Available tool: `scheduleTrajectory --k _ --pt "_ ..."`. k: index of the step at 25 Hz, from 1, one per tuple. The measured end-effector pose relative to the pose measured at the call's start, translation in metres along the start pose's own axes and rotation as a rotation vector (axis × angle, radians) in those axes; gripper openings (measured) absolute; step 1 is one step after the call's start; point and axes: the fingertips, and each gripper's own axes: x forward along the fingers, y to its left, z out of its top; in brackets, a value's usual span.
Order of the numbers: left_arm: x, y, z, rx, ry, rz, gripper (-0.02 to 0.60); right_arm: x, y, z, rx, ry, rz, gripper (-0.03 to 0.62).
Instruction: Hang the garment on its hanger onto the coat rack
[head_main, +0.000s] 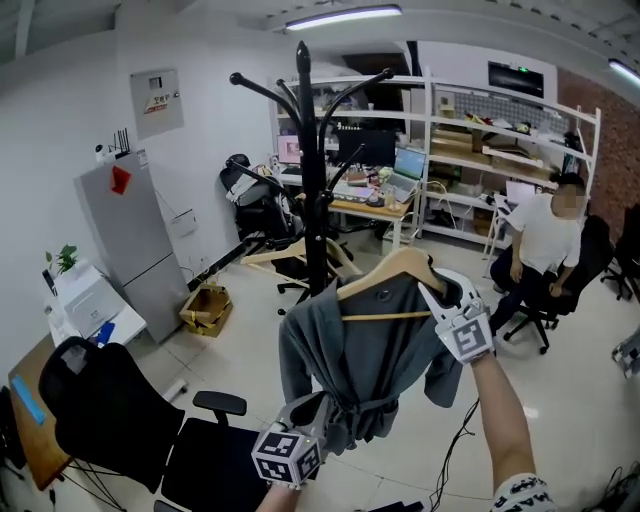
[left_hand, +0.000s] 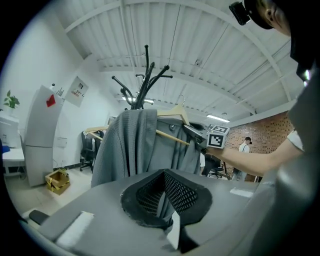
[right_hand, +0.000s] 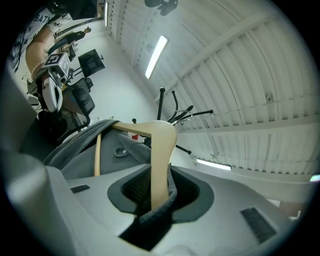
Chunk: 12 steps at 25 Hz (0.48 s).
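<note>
A grey garment (head_main: 365, 355) hangs on a wooden hanger (head_main: 392, 272) held in the air just right of the tall black coat rack (head_main: 308, 160). My right gripper (head_main: 443, 297) is shut on the hanger's right arm (right_hand: 159, 165), with the garment's shoulder edge also between the pads. My left gripper (head_main: 308, 418) is lower down, shut on a fold of the garment's bottom edge (left_hand: 161, 202). In the left gripper view the garment (left_hand: 131, 145) hangs in front of the rack (left_hand: 146, 75). The hanger's hook is hidden behind the rack pole.
A black office chair (head_main: 115, 400) stands at the lower left. A grey cabinet (head_main: 125, 230) and a cardboard box (head_main: 205, 308) are by the left wall. Another wooden hanger (head_main: 280, 252) hangs low on the rack. A seated person (head_main: 545, 245) and shelves (head_main: 500, 140) are at the right.
</note>
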Motion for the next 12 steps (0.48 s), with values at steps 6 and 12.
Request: scheduleTrajectory --k 6,12 --pt "0.027 0.01 0.003 0.018 -0.006 0.057 -0.012 0.044 0.01 -0.042 0.032 -0.054 0.061 0.129" --pt "0.038 0.029 -0.019 0.008 0.025 0.113 -0.012 0.08 0.028 -0.074 0.07 -0.087 0.108 0.129"
